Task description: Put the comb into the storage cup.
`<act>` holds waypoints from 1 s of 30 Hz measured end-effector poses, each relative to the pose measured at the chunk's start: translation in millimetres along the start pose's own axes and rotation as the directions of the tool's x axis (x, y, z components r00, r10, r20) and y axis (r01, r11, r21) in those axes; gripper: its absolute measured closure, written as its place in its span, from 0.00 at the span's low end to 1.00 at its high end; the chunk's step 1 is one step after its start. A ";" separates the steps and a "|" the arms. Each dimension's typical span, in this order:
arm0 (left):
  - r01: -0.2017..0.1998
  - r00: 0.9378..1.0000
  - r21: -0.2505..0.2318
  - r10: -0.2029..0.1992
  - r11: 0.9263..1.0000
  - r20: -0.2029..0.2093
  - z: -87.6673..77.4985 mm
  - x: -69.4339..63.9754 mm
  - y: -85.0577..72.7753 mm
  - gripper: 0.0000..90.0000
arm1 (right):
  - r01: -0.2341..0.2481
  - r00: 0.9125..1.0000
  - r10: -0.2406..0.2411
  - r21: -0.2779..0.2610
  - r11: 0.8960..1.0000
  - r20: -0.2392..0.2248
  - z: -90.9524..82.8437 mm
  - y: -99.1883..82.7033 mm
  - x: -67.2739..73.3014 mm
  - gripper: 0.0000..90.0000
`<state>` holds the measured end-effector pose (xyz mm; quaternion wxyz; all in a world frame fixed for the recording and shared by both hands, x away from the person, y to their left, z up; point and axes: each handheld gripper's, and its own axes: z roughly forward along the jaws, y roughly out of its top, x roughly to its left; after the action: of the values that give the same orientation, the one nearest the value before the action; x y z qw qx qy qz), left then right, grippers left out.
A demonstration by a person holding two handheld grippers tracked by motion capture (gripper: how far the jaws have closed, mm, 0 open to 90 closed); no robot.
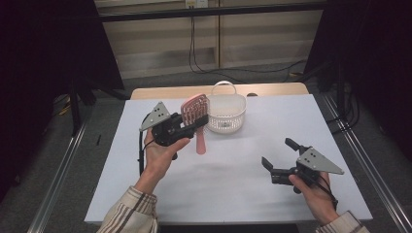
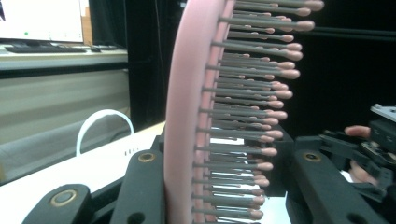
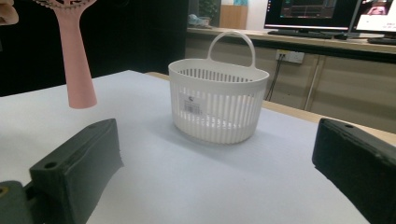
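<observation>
Hairbrush (image 1: 194,112) pinched in left claw (image 1: 187,121) at frame centre, beside white basket (image 1: 226,114), right claw (image 1: 279,158) spread, lower right above tabletop (image 1: 218,184).

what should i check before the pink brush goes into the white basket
1. Grip: left gripper jaws closed on the head of the pink plastic hairbrush, one on its back, one on the bristle side: ok.
2. Brush lifted off the white table, handle hanging down: ok.
3. White slotted plastic basket upright, mouth open: ok.
4. Basket empty inside: cannot tell.
5. Basket handle arches over the mouth and may block a straight drop: not ok.
6. Right gripper open, holding nothing, apart from the basket: ok.
</observation>
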<state>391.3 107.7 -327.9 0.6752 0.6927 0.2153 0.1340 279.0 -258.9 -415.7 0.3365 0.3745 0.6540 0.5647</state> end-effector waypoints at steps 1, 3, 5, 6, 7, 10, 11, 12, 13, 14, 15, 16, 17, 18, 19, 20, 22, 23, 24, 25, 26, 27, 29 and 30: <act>0.000 1.000 0.005 0.000 1.000 0.002 1.7 0.3 -0.3 0.68 | -0.004 1.000 0.004 -0.005 1.000 0.006 -3.1 0.3 -1.1 0.01; -0.003 1.000 0.010 0.004 1.000 -0.005 3.8 0.9 -0.4 0.68 | -0.007 1.000 0.007 -0.016 1.000 0.017 -9.3 0.4 -3.4 0.01; 0.000 1.000 0.005 0.000 1.000 -0.012 5.9 1.8 0.1 0.68 | -0.002 0.999 0.003 -0.023 1.000 0.036 -14.9 -0.3 -6.0 0.00; -0.001 1.000 0.004 0.001 1.000 -0.015 7.1 2.3 0.6 0.68 | -0.006 0.999 0.007 -0.026 1.000 0.045 -17.4 -0.9 -7.1 0.00; 0.000 1.000 0.005 0.000 1.000 -0.024 8.3 1.9 0.8 0.68 | -0.009 0.999 0.011 -0.031 0.999 0.050 -19.1 -1.7 -8.1 0.00; 0.003 1.000 0.006 -0.003 1.000 -0.025 12.2 1.9 2.4 0.68 | -0.014 0.997 0.017 -0.043 0.999 0.073 -23.7 -2.7 -9.2 0.01; 0.001 1.000 0.002 -0.001 1.000 -0.025 12.9 2.5 3.7 0.68 | -0.009 0.997 0.013 -0.050 0.999 0.077 -24.3 -2.4 -9.5 0.01; 0.001 1.000 0.000 -0.001 1.000 -0.024 13.9 2.5 5.2 0.68 | -0.009 0.996 0.014 -0.055 0.998 0.086 -25.1 -2.1 -9.6 0.01; 0.002 1.000 -0.006 -0.002 1.000 -0.029 14.6 2.4 6.7 0.68 | -0.009 0.996 0.015 -0.057 0.998 0.090 -25.8 -2.1 -10.1 0.01; 0.000 1.000 -0.007 0.000 1.000 -0.030 15.0 2.6 8.3 0.68 | -0.009 0.996 0.013 -0.053 0.999 0.090 -26.6 -2.5 -11.0 0.01; -0.005 0.999 -0.008 0.005 1.000 -0.035 15.6 2.9 9.8 0.68 | -0.007 0.995 0.012 -0.051 0.999 0.101 -27.1 -3.6 -11.8 0.01; -0.012 0.999 -0.007 0.012 1.000 -0.039 16.1 3.2 11.0 0.68 | -0.008 0.994 0.013 -0.048 0.999 0.104 -27.3 -5.3 -12.9 0.01; -0.016 0.999 -0.007 0.016 1.000 -0.041 16.9 3.1 11.6 0.68 | -0.008 0.995 0.012 -0.038 0.999 0.104 -27.6 -7.2 -14.0 0.01; -0.022 0.999 -0.008 0.021 1.000 -0.049 17.5 3.5 11.8 0.68 | -0.005 0.994 0.008 -0.029 1.000 0.108 -27.9 -9.2 -15.5 0.02; -0.019 0.998 -0.005 0.018 1.000 -0.053 18.2 4.0 11.6 0.68 | -0.004 0.994 0.007 -0.026 1.000 0.112 -28.4 -10.6 -16.4 0.02; -0.028 0.998 -0.001 0.028 1.000 -0.056 18.4 5.2 11.5 0.68 | -0.002 0.993 0.005 -0.023 1.000 0.115 -29.6 -11.3 -17.5 0.02; -0.027 0.998 -0.004 0.027 1.000 -0.065 19.2 6.6 11.0 0.68 | -0.007 0.992 0.011 -0.030 1.000 0.122 -32.0 -11.6 -19.4 0.02; -0.018 0.998 -0.005 0.018 1.000 -0.064 19.6 7.3 10.9 0.68 | -0.002 0.991 0.007 -0.034 0.999 0.131 -33.2 -11.6 -20.2 0.01; -0.021 0.998 -0.007 0.021 1.000 -0.066 19.8 8.5 11.1 0.68 | -0.004 0.991 0.009 -0.035 0.999 0.137 -34.6 -11.7 -20.6 0.01; -0.020 0.997 -0.006 0.020 1.000 -0.068 20.3 9.1 11.4 0.68 | -0.004 0.991 0.009 -0.036 0.999 0.136 -35.8 -12.1 -21.4 0.01; -0.017 0.997 -0.009 0.016 1.000 -0.074 20.7 10.0 11.6 0.68 | -0.005 0.989 0.010 -0.035 0.999 0.146 -36.8 -12.6 -21.9 0.01; -0.013 0.997 -0.009 0.012 1.000 -0.071 21.3 10.8 11.8 0.68 | -0.006 0.989 0.011 -0.036 0.999 0.149 -37.5 -13.2 -22.3 0.01; -0.017 0.997 0.001 0.017 1.000 -0.071 23.6 11.0 12.3 0.68 | -0.009 0.989 0.014 -0.034 0.999 0.149 -39.0 -14.5 -22.6 0.01; -0.023 0.997 0.008 0.023 1.000 -0.072 24.7 11.0 12.8 0.68 | -0.004 0.989 0.009 -0.032 0.999 0.145 -40.2 -15.4 -22.7 0.01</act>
<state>414.2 91.4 -317.6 0.6630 0.6921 0.2321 0.1659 253.8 -299.5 -425.1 0.3871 0.4114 0.6176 0.5472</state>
